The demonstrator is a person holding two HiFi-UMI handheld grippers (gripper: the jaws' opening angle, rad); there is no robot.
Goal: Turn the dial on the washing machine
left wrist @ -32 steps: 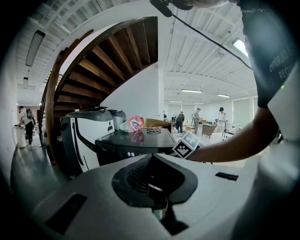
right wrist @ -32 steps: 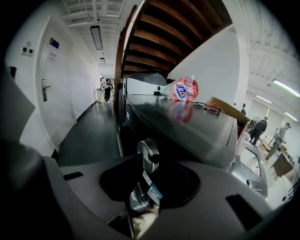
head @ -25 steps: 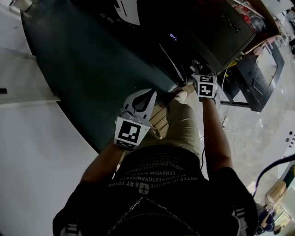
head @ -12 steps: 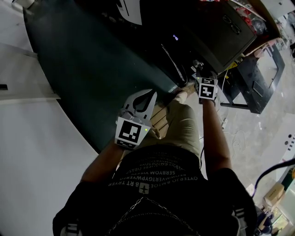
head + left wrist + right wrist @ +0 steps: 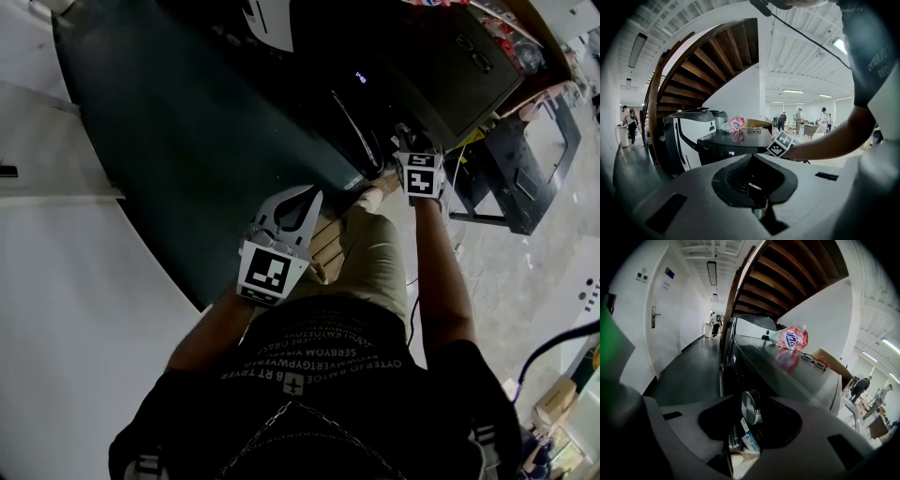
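The dark washing machine (image 5: 441, 70) stands ahead of me, its lit display (image 5: 361, 77) on the front panel. In the right gripper view a silver round dial (image 5: 750, 408) sits in the hollow between the jaws. My right gripper (image 5: 405, 141) is at the machine's front corner and shut on that dial. My left gripper (image 5: 308, 196) hangs lower and left, over the dark floor and away from the machine. Its jaws are shut on nothing. From the left gripper view I see the machine (image 5: 736, 143) and my right arm reaching to it.
A pink detergent bag (image 5: 790, 339), glasses (image 5: 814, 360) and a cardboard box (image 5: 830, 364) lie on the machine's top. A white-and-black appliance (image 5: 689, 136) stands beside it under a wooden staircase (image 5: 787, 282). A dark metal stand (image 5: 511, 178) is at the right. People stand far off.
My left gripper has dropped slightly and drifted a little right. The right gripper stays at the dial, with no clear turn visible.
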